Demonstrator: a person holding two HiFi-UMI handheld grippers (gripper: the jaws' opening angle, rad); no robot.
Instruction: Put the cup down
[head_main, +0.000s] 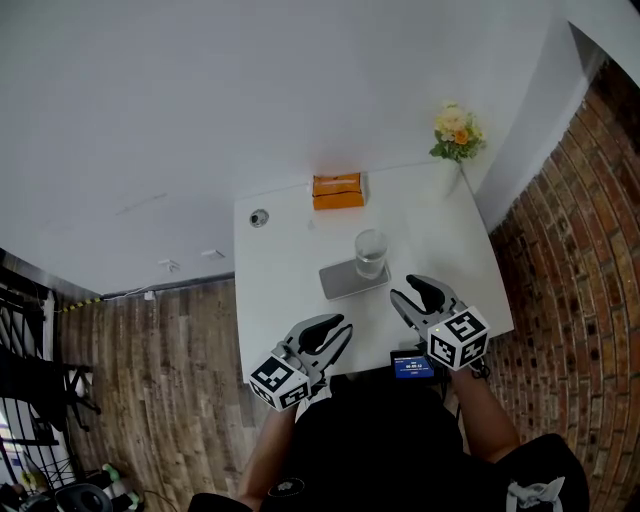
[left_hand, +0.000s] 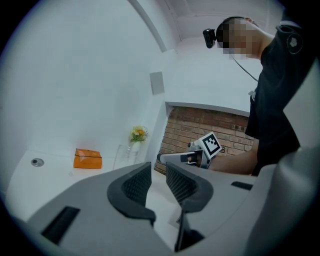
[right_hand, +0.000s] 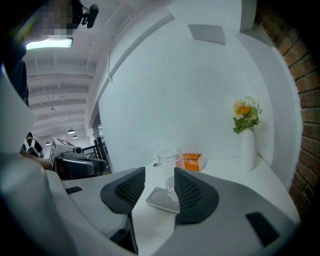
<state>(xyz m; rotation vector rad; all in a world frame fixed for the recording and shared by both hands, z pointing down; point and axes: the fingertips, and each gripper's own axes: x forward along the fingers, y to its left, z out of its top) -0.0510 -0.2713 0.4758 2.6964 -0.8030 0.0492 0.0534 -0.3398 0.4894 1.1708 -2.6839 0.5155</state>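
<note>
Recorder: Wood floor at left, white table (head_main: 285, 250) ahead, brick wall at right. Your left gripper (head_main: 335, 335) hangs over the table's near edge, jaws clenched, nothing in them.

Operator: Cup?

Recorder: Glass cup (head_main: 370, 252) stands upright on the grey coaster (head_main: 338, 283), mid-table, clear of both tools. Judged: set down, task about complete. Your right gripper (head_main: 408, 290) sits just on your side of the coaster, jaws closed and empty. The cup shows beyond them, not between them.

Operator: Risks?

Recorder: Your right tool is near the coaster's corner. If you push forward or swing left, the closed jaws may nudge the coaster and rock the cup. It looks tall and light, so it would likely topple easily. Draw back toward yourself, and mind the small blue-screened device (head_main: 412, 367) at the table edge by your right gripper.
</note>
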